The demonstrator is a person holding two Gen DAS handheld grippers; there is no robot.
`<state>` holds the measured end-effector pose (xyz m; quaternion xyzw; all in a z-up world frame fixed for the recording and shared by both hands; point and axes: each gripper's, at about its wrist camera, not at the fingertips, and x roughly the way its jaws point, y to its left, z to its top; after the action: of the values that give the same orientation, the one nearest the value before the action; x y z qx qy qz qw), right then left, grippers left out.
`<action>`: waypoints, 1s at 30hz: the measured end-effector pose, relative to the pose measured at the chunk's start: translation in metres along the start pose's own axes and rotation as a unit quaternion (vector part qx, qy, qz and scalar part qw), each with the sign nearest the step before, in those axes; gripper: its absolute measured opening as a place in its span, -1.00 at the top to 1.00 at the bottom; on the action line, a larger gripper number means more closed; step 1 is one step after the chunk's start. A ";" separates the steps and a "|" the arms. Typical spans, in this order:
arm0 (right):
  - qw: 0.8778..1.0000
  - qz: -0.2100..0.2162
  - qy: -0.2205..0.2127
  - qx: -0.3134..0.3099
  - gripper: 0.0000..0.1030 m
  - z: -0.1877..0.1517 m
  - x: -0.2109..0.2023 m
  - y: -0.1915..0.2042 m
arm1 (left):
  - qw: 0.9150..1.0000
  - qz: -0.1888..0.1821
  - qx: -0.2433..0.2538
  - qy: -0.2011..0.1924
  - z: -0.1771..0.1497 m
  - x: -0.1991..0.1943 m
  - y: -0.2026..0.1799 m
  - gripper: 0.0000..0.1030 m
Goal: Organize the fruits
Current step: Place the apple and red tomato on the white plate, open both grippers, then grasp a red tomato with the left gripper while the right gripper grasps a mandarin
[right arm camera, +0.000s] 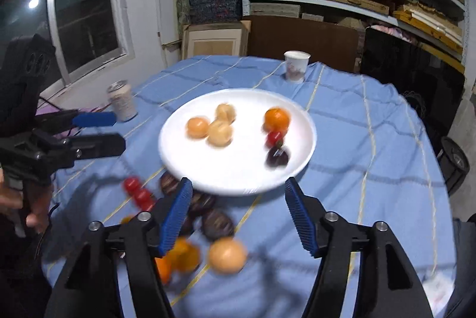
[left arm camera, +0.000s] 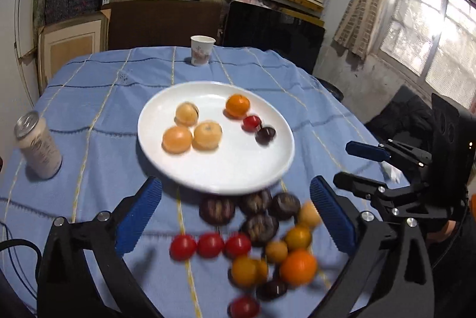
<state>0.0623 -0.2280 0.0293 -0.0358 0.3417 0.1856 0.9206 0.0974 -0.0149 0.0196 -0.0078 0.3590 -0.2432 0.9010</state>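
Note:
A white plate [left arm camera: 238, 169] on the blue tablecloth holds three pale orange fruits [left arm camera: 207, 135], an orange [left arm camera: 237, 105], a red tomato [left arm camera: 251, 122] and a dark fruit [left arm camera: 265, 135]. In front of it lies a loose pile: red tomatoes [left arm camera: 210, 245], dark round fruits [left arm camera: 259, 225], and small oranges [left arm camera: 298, 266]. My left gripper [left arm camera: 235, 217] is open and empty above the pile. My right gripper [right arm camera: 238, 214] is open and empty over the plate's near edge [right arm camera: 238, 187], with the pile [right arm camera: 227, 255] below it. The right gripper also shows in the left wrist view [left arm camera: 360, 166].
A drink can [left arm camera: 38, 145] stands at the table's left. A paper cup [left arm camera: 202, 50] stands at the far edge. Shelves of boxes fill the back wall. A window is at the right. The left gripper shows at the left of the right wrist view [right arm camera: 101, 130].

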 end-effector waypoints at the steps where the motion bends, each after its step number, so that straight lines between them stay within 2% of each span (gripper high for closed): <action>1: 1.000 0.009 0.008 0.000 -0.30 -0.013 -0.003 0.008 | 1.000 -0.001 0.010 0.001 -0.016 -0.007 -0.002 -0.91; 4: 0.999 0.019 0.033 -0.013 -0.30 -0.051 -0.002 0.039 | 0.999 0.015 0.031 -0.008 -0.057 -0.017 -0.007 -0.91; 6: 0.999 0.013 0.032 -0.026 -0.29 -0.067 -0.002 0.055 | 0.999 0.027 0.033 -0.010 -0.078 -0.019 -0.006 -0.91; 10: 0.999 0.018 0.043 -0.009 -0.26 -0.076 0.006 0.066 | 0.998 0.044 0.043 0.003 -0.101 -0.014 -0.007 -0.91; 14: 0.998 0.019 0.055 -0.003 -0.05 -0.075 0.015 0.069 | 0.997 0.047 0.066 -0.012 -0.106 -0.020 -0.016 -0.91; 19: 0.998 0.016 0.064 0.004 -0.03 -0.071 0.025 0.074 | 0.995 0.043 0.088 -0.020 -0.106 -0.021 -0.024 -0.91; 23: 0.998 0.016 0.066 -0.005 -0.03 -0.068 0.030 0.081 | 0.996 0.038 0.078 -0.024 -0.106 -0.023 -0.020 -0.91; 25: 0.998 0.014 0.063 -0.010 0.14 -0.067 0.031 0.083 | 0.997 0.036 0.070 -0.021 -0.105 -0.022 -0.019 -0.91; 30: 0.999 -0.001 0.050 -0.007 0.16 -0.072 0.024 0.081 | 0.997 0.039 0.071 -0.018 -0.106 -0.021 -0.019 -0.91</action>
<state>0.0055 -0.1590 -0.0362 -0.0519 0.3856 0.1851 0.9024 0.0067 -0.0054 -0.0418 0.0658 0.3241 -0.2329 0.9145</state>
